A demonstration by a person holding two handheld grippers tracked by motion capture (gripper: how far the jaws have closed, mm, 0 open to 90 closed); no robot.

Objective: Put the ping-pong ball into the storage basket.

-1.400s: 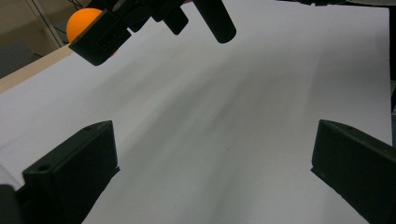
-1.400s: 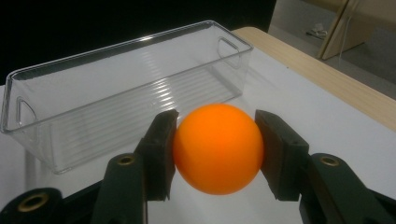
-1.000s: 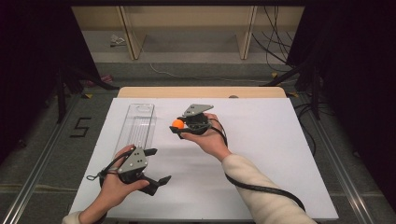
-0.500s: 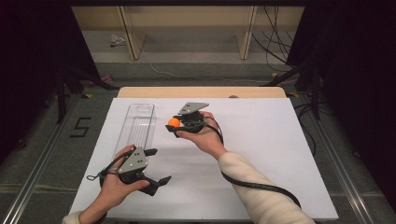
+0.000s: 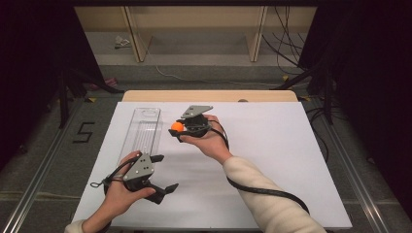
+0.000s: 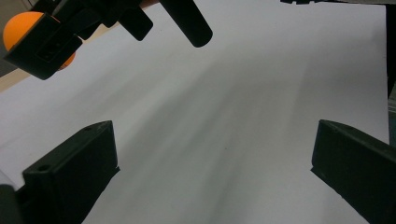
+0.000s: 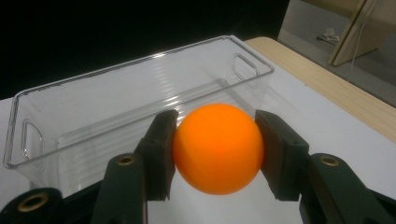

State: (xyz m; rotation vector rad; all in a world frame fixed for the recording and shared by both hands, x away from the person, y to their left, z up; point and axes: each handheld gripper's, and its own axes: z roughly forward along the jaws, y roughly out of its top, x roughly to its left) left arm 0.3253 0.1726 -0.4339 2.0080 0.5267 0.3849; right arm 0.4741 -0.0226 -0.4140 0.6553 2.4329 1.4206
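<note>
A white table [image 5: 272, 160] stands on a grey floor, with dark surrounds and wooden frames behind. At frame centre, the right gripper [image 5: 178, 130] clamps an orange ball [image 5: 177, 126] just beside the clear bin [image 5: 141, 131], which looks empty. At lower left, the left gripper [image 5: 165, 172] gapes wide, holding nothing.

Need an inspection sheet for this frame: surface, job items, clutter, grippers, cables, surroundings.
Surface: white table top, wooden strip along the far edge.
Job's things: orange ball clamped in the jaws; clear plastic bin empty, just beyond the ball.
Clutter: nothing seen on the table.
Grippers: right gripper shut on the ball, held beside the bin; left gripper open, nothing between its jaws, low over the near left of the table.
Cables: black cable trails along the right sleeve.
Surroundings: dark curtains at both sides, wooden frame and loose wires on the floor behind.
</note>
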